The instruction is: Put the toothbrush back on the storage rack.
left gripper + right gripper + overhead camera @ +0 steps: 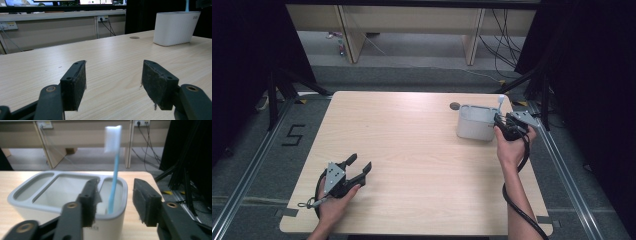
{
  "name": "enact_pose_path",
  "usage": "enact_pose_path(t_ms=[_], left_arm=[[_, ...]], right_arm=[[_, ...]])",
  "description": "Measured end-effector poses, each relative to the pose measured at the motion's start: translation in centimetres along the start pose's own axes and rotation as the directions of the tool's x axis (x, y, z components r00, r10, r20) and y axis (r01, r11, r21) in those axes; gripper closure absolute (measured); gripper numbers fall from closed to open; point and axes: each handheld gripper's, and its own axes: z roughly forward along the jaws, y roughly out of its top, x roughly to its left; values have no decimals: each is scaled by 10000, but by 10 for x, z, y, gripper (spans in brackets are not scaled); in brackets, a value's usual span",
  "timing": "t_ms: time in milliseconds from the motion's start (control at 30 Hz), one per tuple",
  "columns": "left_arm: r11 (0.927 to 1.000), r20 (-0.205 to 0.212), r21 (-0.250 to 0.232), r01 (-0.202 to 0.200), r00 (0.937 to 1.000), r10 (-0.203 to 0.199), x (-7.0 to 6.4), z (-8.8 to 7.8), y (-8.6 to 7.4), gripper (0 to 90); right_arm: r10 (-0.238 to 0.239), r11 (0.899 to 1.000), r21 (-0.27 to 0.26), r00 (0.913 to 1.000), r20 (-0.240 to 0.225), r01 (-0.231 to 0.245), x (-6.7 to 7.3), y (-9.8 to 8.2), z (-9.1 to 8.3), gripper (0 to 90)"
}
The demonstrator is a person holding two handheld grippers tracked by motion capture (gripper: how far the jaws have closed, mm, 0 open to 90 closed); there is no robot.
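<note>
Blue-handled plastic toothbrush (113, 170) is already standing in the end compartment of the white three-part holder (30, 195), right between our right claw's (116, 202) wide, empty jaws. We are only needing to withdraw; our left claw (113, 82) is resting wide open, well apart.

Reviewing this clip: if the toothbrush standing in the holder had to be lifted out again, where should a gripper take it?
Grip the toothbrush on its bare blue handle above the holder's rim, below the bristles. It stands nearly upright in the end compartment, so come from the side with the right gripper, probably lifting straight up.
</note>
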Motion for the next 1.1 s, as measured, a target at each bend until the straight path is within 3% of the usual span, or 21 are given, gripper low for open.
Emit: enact_pose_path(t_ms=[67,100,133,267,300,333,400,467,500,533,600,767,833,900,933,1033,1100], left_arm=[[10000,-5,10,18,10000,-18,0,0,0,356],[10000,-14,12,10,10000,-10,0,0,0,356],[10000,-16,29,-20,10000,21,0,0,0,356],[10000,-21,61,-46,10000,46,0,0,0,358],[10000,-22,59,-45,10000,45,0,0,0,358],[10000,-23,48,-32,10000,32,0,0,0,358],[10000,-27,42,-2,10000,3,0,0,0,357],[10000,-34,57,-9,10000,9,0,0,0,357],[10000,-41,78,-24,10000,25,0,0,0,357],[10000,-51,85,-29,10000,29,0,1,0,357],[9999,-69,100,-31,10000,32,0,1,0,356],[9999,-80,103,-29,10000,30,0,1,0,356],[9999,-16,-122,-44,10000,44,0,3,0,357],[9999,-20,-119,-39,10000,39,0,3,0,357],[9999,-27,-120,-18,10000,18,0,3,0,357],[9998,-127,177,-29,9999,31,-1,1,1,358],[9999,-34,-122,-58,10000,58,0,3,0,358]], right_arm=[[215,9997,78,9997,-74,-214,2,-2,-4,488],[-180,9998,53,9998,-26,180,0,-3,-6,482],[58,10000,14,10000,-63,-58,1,-5,-9,480],[-142,9999,-34,9998,-103,142,0,-5,-21,476],[-225,9997,-8,9993,-310,224,-1,-6,-23,474],[45,10000,62,9998,-186,-44,3,-7,-26,474],[-274,9996,86,9992,-305,277,2,-9,-30,475],[-297,9981,524,9991,-319,314,4,-11,-36,477],[-412,9982,418,9982,-435,430,3,-14,-38,479],[-192,9983,545,9987,-464,217,5,-18,-42,481],[-501,9957,748,9971,-578,543,3,-22,-46,484],[-507,9939,932,9954,-815,583,2,-33,-58,484],[-473,9939,952,9948,-898,559,3,-40,-65,482],[-756,9904,1086,9927,-942,857,3,-47,-70,480],[-584,9911,1136,9936,-969,693,5,-51,-72,480],[-746,9874,1319,9924,-980,872,8,-61,-77,479],[-903,9850,1371,9897,-1110,1052,7,-68,-80,479]])
